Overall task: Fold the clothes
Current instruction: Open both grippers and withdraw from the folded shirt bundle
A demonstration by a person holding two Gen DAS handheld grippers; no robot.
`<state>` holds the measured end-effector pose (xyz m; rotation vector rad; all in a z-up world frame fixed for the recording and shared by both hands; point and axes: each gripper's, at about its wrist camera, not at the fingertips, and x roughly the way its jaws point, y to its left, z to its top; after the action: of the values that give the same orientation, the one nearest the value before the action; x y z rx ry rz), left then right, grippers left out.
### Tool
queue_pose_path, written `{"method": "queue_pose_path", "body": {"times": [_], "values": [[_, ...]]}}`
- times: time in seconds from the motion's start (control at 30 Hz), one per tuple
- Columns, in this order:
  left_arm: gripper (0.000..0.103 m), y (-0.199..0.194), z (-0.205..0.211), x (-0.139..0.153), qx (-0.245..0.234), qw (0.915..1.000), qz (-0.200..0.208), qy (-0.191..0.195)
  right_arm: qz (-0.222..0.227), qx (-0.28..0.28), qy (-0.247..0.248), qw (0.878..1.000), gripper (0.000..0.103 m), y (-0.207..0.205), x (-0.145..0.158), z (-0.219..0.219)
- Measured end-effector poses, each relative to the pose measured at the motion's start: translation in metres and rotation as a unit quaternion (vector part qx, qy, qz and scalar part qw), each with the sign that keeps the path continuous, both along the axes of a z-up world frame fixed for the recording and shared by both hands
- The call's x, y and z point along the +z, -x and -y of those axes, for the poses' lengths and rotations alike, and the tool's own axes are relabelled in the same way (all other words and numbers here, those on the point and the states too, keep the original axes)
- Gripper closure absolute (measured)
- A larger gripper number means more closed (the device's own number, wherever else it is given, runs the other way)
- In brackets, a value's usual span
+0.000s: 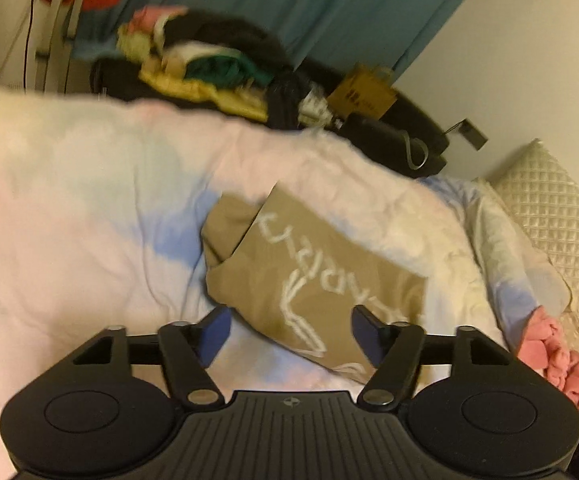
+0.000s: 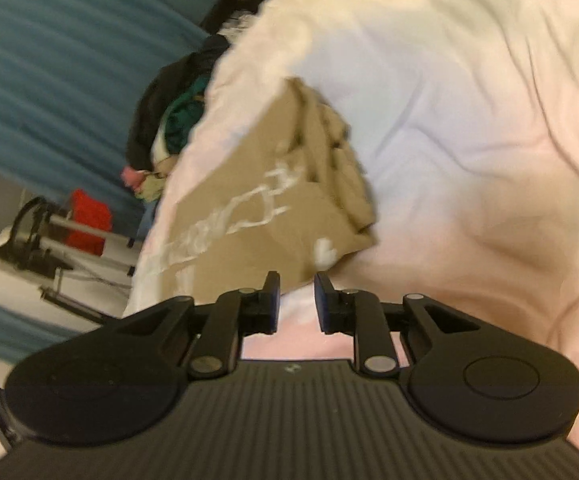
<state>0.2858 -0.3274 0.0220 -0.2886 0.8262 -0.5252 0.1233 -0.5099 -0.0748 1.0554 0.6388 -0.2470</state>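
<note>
A tan garment (image 1: pixel 317 272) with white lettering lies folded into a rough rectangle on a pastel pink, blue and white bed cover (image 1: pixel 89 220). My left gripper (image 1: pixel 291 332) hovers over its near corner with the jaws wide apart. The cloth shows between the blue fingers (image 1: pixel 217 332), and the pads do not press on it. In the right wrist view the same tan garment (image 2: pixel 265 200) lies just ahead, one side bunched into folds. My right gripper (image 2: pixel 297 296) sits at its near edge with a narrow gap and only the bed cover (image 2: pixel 469 120) behind it.
A heap of mixed clothes (image 1: pixel 209 60) rests on dark luggage beyond the bed, before a teal curtain (image 1: pixel 309 8). A quilted cream pillow (image 1: pixel 549 220) and a pink garment (image 1: pixel 557 356) lie at the right. A metal rack (image 2: pixel 69 248) and a red item (image 2: pixel 89 220) stand off the bed.
</note>
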Motion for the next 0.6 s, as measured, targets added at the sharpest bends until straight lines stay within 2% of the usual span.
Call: {"method": "queue_pose_path", "body": {"times": [0.2,0.43,0.47,0.53,0.57,0.6], "values": [[0.025,0.086,-0.018,0.079,-0.018,0.9968,0.076,-0.019,0.038,0.040,0.086,0.995,0.081,0.044,0.077,-0.035],[0.009,0.176,-0.036,0.153,-0.027,0.9873,0.155,-0.020,0.083,0.069,0.196,0.975,0.079,0.105,0.157,-0.079],[0.004,0.187,-0.039,0.160,-0.028,0.9854,0.167,-0.020,0.091,0.069,0.209,0.971,0.073,0.114,0.164,-0.083],[0.001,0.209,-0.044,0.169,-0.030,0.9809,0.190,-0.027,0.107,0.069,0.235,0.964,0.050,0.133,0.179,-0.093],[0.000,0.220,-0.046,0.173,-0.033,0.9792,0.198,-0.030,0.115,0.069,0.244,0.961,0.032,0.142,0.184,-0.097],[0.000,0.229,-0.048,0.175,-0.035,0.9783,0.202,-0.032,0.122,0.068,0.248,0.959,0.025,0.150,0.186,-0.101]]}}
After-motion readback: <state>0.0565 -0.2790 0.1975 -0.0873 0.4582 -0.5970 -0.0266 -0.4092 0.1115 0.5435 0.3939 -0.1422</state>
